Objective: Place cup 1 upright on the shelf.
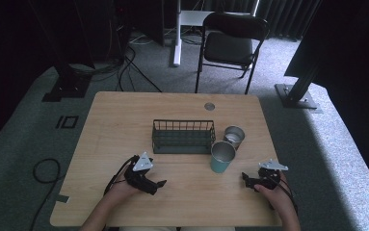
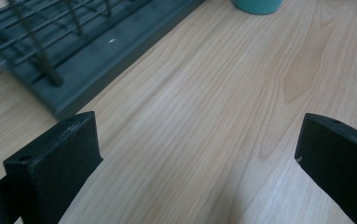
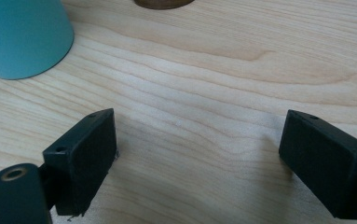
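We see bare forearms with no sleeves on them. Each hand grips a black two-jaw gripper, the left gripper and the right gripper, each topped by a grey three-cornered plate and trailing a black cable. Up close, the jaws are matte black rectangular blocks with small screw holes.

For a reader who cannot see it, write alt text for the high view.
A person's hands rest an open left gripper and right gripper on a light wooden table, near a dark green wire basket, a teal metal cup and a silver metal cup.
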A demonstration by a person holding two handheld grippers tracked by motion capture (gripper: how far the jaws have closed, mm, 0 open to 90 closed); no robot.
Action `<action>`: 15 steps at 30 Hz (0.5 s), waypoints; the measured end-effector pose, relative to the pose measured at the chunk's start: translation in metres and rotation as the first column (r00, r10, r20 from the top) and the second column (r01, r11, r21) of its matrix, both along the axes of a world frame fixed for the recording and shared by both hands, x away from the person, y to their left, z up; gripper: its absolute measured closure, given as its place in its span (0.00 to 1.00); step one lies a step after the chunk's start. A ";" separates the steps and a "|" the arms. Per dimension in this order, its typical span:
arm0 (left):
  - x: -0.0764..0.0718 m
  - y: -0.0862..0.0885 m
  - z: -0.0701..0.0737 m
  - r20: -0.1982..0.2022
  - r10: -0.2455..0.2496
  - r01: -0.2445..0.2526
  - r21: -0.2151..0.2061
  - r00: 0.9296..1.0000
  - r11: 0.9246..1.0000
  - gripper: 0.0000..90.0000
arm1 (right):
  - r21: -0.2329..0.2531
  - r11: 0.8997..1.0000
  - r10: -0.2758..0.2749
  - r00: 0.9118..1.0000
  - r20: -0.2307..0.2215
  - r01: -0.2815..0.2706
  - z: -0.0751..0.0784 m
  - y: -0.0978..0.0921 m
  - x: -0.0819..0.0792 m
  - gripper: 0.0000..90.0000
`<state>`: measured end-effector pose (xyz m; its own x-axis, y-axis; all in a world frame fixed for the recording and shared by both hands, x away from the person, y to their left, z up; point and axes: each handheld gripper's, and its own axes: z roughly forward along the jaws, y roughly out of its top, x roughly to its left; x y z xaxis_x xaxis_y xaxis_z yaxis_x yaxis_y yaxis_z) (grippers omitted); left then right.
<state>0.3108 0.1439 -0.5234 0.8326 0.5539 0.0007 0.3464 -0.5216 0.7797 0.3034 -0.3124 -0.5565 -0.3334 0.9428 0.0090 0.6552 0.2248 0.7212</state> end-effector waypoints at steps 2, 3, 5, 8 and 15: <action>0.002 -0.005 0.001 0.005 -0.007 0.007 -0.006 1.000 1.000 0.01 | 0.000 1.000 0.000 1.000 0.000 0.000 0.000 0.000 0.000 0.12; 0.002 -0.007 0.002 0.007 -0.008 0.009 -0.013 1.000 1.000 0.01 | 0.001 1.000 -0.001 1.000 0.000 0.001 0.000 0.000 0.000 0.12; 0.004 -0.012 0.002 0.006 -0.014 0.014 -0.016 1.000 1.000 0.01 | 0.001 1.000 -0.001 1.000 0.000 0.001 0.000 0.000 0.000 0.12; 0.006 -0.019 0.002 0.004 -0.030 0.030 -0.020 1.000 0.999 0.01 | 0.001 1.000 -0.001 1.000 0.000 0.001 0.000 0.000 0.000 0.12; 0.011 -0.035 0.003 0.000 -0.059 0.059 -0.026 0.998 0.998 0.01 | 0.002 1.000 -0.001 1.000 0.000 0.001 0.000 0.000 0.000 0.12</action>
<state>0.3214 0.1094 -0.5209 0.8638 0.5036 -0.0136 0.3159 -0.5204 0.7934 0.3033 -0.3123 -0.5564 -0.3322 0.9431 0.0107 0.6558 0.2229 0.7213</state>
